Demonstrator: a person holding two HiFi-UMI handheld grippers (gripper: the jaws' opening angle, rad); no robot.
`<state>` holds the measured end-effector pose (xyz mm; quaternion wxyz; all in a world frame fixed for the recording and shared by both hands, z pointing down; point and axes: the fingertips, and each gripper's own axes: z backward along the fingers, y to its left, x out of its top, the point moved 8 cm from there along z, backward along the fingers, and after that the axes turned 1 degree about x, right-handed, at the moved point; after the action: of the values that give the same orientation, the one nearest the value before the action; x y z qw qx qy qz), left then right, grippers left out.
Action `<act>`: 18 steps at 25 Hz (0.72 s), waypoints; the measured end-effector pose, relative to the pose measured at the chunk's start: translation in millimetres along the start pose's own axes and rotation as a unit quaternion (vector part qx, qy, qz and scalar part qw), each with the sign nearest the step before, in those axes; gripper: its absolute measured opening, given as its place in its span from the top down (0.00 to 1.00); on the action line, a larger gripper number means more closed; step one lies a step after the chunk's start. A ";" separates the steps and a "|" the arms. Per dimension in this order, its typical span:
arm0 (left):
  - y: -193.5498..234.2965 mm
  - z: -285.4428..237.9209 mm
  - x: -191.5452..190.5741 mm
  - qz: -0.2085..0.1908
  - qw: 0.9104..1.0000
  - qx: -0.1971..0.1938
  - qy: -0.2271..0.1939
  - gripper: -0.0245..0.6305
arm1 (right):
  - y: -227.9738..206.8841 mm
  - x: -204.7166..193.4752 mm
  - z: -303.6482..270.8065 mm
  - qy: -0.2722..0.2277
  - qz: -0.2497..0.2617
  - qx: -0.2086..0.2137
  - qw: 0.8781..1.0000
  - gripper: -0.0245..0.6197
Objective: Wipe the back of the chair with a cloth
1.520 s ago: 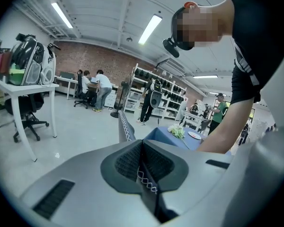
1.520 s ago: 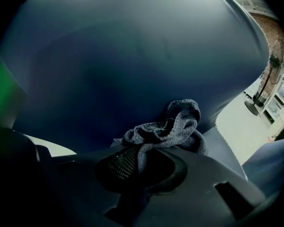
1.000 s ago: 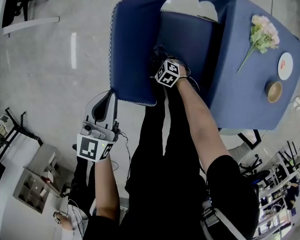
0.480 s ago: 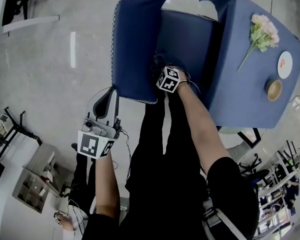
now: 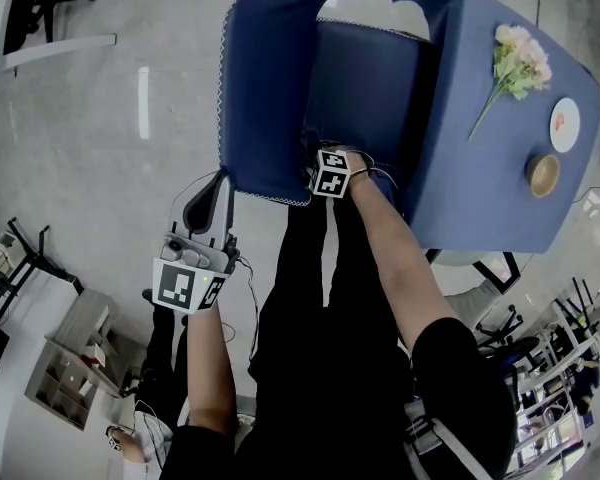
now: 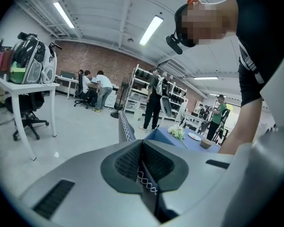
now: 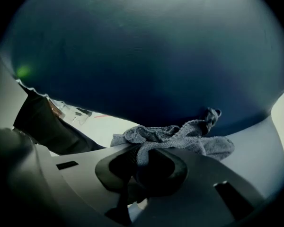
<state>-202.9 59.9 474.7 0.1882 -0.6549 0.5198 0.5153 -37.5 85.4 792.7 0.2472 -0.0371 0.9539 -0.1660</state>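
The chair back [image 5: 265,88] is covered in blue fabric with white zigzag trim and stands just ahead of my legs. At its lower left corner my left gripper [image 5: 223,181] is shut on the trimmed edge. The left gripper view shows that trim [image 6: 144,179] pinched between the left gripper [image 6: 142,160] pads. My right gripper [image 5: 316,160] is low on the back's seat side, partly hidden behind its marker cube. In the right gripper view the right gripper [image 7: 141,162] is shut on a grey cloth [image 7: 180,136], which is pressed to the blue fabric [image 7: 146,56].
A table under a blue tablecloth [image 5: 480,168] stands right of the chair, bearing flowers [image 5: 515,63], a small plate [image 5: 564,125] and a bowl [image 5: 543,175]. A white shelf unit [image 5: 75,358] sits at lower left. People and a white desk [image 6: 19,86] show in the left gripper view.
My right gripper has slid with the cloth down the chair back toward me. The left gripper keeps its hold on the corner and has barely moved.
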 end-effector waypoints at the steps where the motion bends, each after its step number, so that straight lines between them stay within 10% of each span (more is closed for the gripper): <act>1: 0.0 0.1 0.1 0.000 1.000 -0.001 0.001 0.93 | 2.7 0.4 0.3 -0.001 -0.005 0.003 1.000 0.86; 18: 1.1 6.6 12.2 0.014 0.999 -0.014 0.028 0.93 | 61.5 2.7 41.7 0.047 0.035 0.049 0.997 0.86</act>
<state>-207.9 58.7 461.8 0.1572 -0.6640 0.5268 0.5069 -18.9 130.5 736.6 0.2095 0.0165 0.9559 -0.2050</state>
